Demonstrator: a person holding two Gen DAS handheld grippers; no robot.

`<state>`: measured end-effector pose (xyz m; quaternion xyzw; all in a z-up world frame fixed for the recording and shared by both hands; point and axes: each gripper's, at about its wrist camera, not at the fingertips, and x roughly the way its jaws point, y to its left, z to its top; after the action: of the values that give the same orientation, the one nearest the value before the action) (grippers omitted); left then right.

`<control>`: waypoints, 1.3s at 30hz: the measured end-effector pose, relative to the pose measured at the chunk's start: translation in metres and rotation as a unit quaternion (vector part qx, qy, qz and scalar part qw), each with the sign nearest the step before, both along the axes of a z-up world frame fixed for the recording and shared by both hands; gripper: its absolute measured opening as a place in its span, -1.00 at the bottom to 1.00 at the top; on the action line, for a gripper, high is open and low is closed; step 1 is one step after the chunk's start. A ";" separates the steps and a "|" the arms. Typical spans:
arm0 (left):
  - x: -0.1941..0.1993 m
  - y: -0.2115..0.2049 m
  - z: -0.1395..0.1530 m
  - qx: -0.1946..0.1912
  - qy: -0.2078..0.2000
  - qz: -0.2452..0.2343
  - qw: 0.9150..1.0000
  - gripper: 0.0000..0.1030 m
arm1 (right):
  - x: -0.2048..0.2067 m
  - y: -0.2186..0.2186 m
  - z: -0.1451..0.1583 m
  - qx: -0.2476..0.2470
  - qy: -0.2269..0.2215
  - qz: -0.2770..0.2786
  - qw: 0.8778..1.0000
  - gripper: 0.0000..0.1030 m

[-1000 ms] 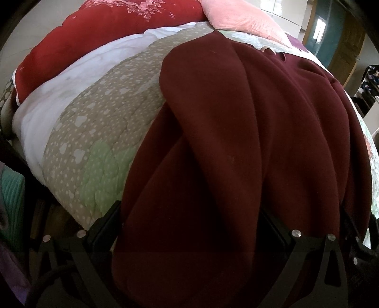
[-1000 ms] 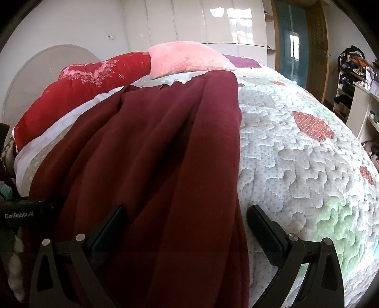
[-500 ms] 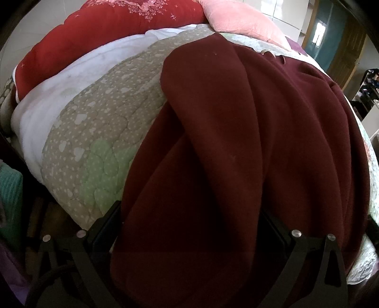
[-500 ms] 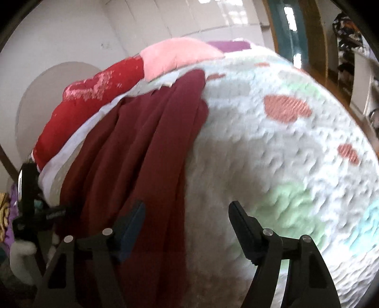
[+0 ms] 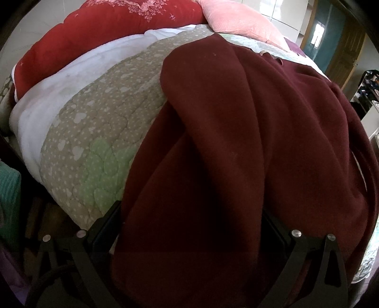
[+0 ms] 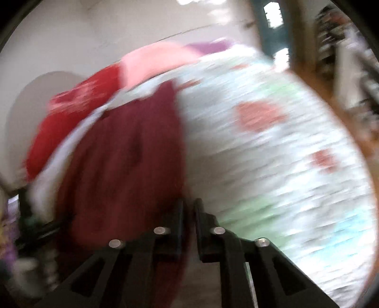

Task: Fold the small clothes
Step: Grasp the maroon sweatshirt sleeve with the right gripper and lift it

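A: What is different from a second ago?

B: The right gripper [image 6: 188, 213]. A second ago its jaws stood wide apart over the right edge of the maroon garment [image 6: 123, 165]; now they are drawn together with only a thin slit between them. Its view has also swung: the garment sat in the middle before and now lies in the left half, with much more of the white quilt [image 6: 272, 165] to the right. The picture is smeared with motion.

A: Is cloth caught between those jaws?

B: The garment's right edge runs down to the jaw tips and a dark red strip shows just below them, so they look pinched on that edge, though the blur keeps it from being certain.

A: And the left side?

B: Unchanged. The left gripper [image 5: 191, 220] has its jaws as wide apart as before, one either side of the garment's near end, with the cloth lying between them. Whether the pads press on it I cannot tell.

A: How does the garment look?

B: Thick, fleecy, dark maroon, spread lengthwise up the bed from the near edge towards the pink pillow [image 5: 239, 21] and the red pillow [image 5: 113, 35] at the far end. A long flap is folded over along its left side, rounded at the far end, and soft ridges run along its length.
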<state>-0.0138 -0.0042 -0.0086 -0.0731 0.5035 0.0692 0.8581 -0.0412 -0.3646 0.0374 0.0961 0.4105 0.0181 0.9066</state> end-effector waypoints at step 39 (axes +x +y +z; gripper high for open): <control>-0.006 -0.001 -0.002 -0.001 -0.018 -0.006 1.000 1.00 | 0.034 -0.068 0.040 -0.127 -0.027 -0.097 0.987 0.28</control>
<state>-0.0195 -0.0056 -0.0109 -0.0721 0.4882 0.0625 0.8675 -0.0069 -0.4324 0.0779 0.0193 0.3732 -0.1197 0.9198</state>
